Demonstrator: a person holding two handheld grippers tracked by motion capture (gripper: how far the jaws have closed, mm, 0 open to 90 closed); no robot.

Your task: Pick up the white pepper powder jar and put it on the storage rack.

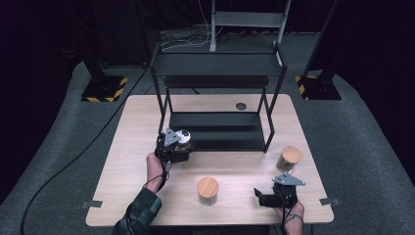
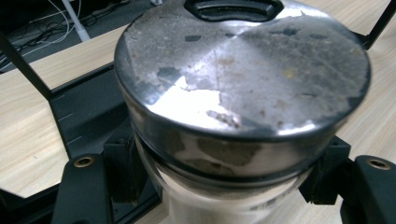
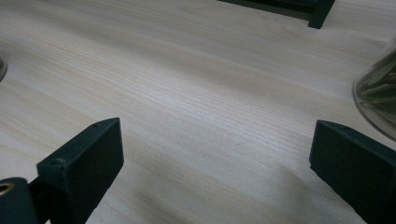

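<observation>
Jars number three on the wooden table: one with a worn metal lid, gripped at centre-left of the high view, and two with round wooden lids, one at lower centre and one at right. The right-hand jar, at the right edge of the right gripper view, holds greenish strips; what the other two contain cannot be told. One black two-tier rack stands at upper centre. The left gripper has its jaws clamped on the body of the metal-lidded jar, just in front of the rack's lower shelf. The right gripper, at lower right, has its jaws spread wide over bare wood, holding nothing.
</observation>
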